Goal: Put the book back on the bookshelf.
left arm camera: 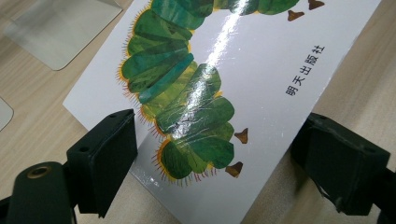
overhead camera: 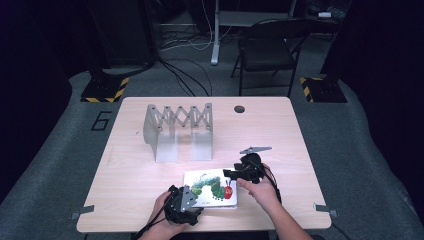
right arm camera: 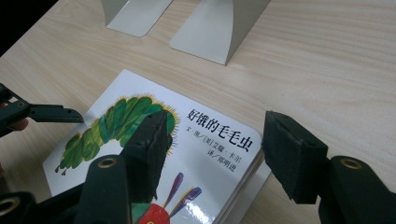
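Overhead, a book [overhead camera: 210,187] is seen lying flat near the table's [overhead camera: 150,200] front edge, just in front of a grey rack [overhead camera: 178,131], with the left gripper [overhead camera: 192,202] at its near corner and the right gripper [overhead camera: 234,173] at its far right corner. Black title characters are revealed by the right gripper view, where that gripper's parted jaws straddle the book's thick corner; contact is hard to judge. Small publisher characters and glare across the green caterpillar are given by the left gripper view, whose jaws stand wide either side of the glossy white cover, apparently without pressing. The red head is cut off there.
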